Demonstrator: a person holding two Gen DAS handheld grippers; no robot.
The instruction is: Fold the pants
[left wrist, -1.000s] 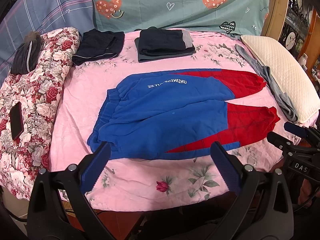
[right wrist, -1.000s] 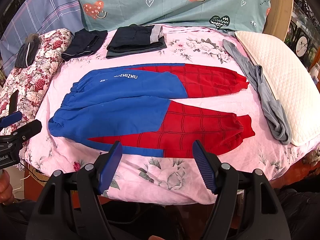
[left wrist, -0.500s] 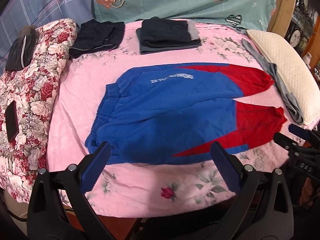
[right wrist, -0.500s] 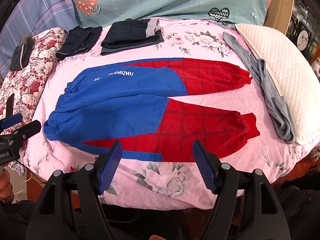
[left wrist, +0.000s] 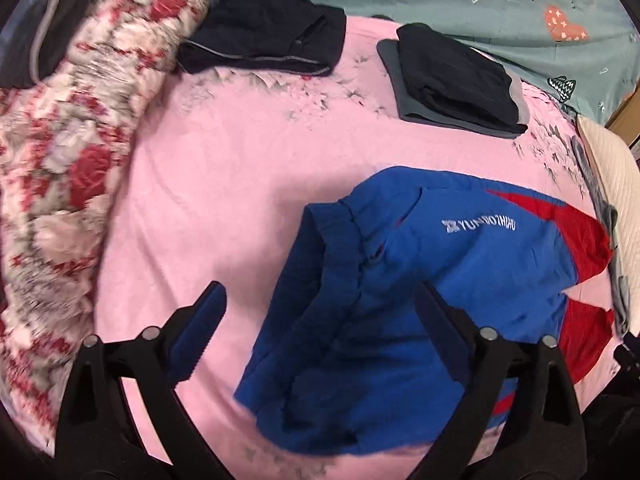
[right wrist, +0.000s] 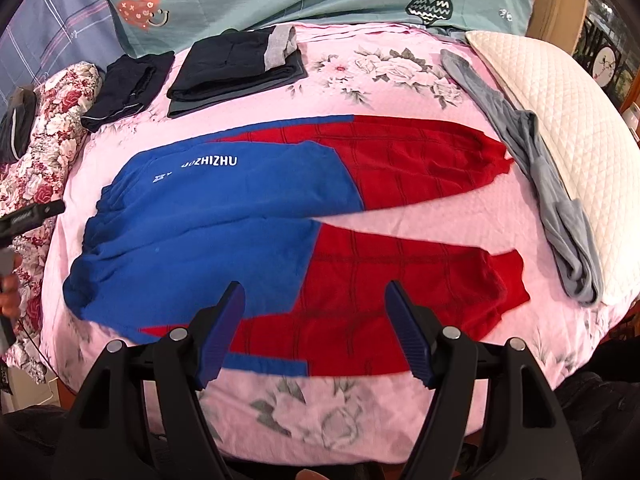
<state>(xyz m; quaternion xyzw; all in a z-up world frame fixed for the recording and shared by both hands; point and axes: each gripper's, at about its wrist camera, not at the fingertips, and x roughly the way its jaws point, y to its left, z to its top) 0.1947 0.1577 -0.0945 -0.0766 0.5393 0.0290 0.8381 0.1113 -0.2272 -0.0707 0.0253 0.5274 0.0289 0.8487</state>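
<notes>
Pants [right wrist: 248, 236] lie lengthwise across frame centre, waistband left. Left gripper [left wrist: 320, 336], jaws closing on nothing yet, hangs nearest waistband [left wrist: 316, 276]; right gripper [right wrist: 316, 332] gapes empty over lower leg.

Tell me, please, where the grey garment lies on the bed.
In the right wrist view, the grey garment lies stretched along the right side, between the red legs of the pants and the white pillow.

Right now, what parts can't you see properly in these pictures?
- Left wrist view: the pants' leg ends are cut off by the right edge; the flowery quilt is motion-blurred.
- Right wrist view: the pants' lettering is partly lost in a crease; the left gripper is cut off at the left edge.
</notes>
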